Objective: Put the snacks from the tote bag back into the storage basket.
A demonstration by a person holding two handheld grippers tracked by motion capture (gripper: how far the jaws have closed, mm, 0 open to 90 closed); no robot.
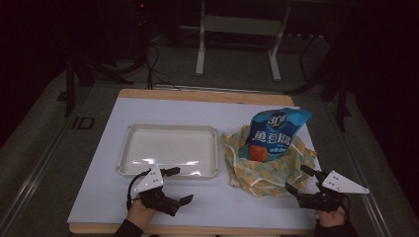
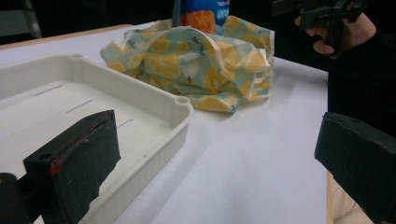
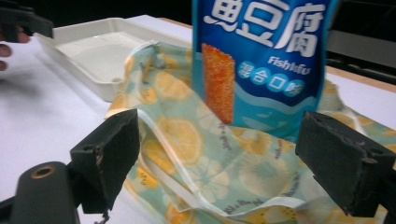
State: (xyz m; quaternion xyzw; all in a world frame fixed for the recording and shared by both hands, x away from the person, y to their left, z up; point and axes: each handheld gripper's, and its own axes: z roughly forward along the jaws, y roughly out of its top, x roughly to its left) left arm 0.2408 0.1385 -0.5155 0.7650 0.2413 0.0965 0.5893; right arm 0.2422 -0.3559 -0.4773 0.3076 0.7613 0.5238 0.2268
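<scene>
Right gripper [image 3: 219, 161]: 2 black jaws spread wide, nothing between pads. Just beyond them a lemon-print cloth bag [image 3: 196, 154], mouth open, w/ a blue snack packet [image 3: 261, 51] standing upright in it. White tray [image 3: 93, 51] behind, top left. A hand [image 3: 7, 46] at left edge.

Dark room, grey floor [image 1: 44, 133], white metal stand [image 1: 237, 29] behind the table [image 1: 207, 95]
</scene>
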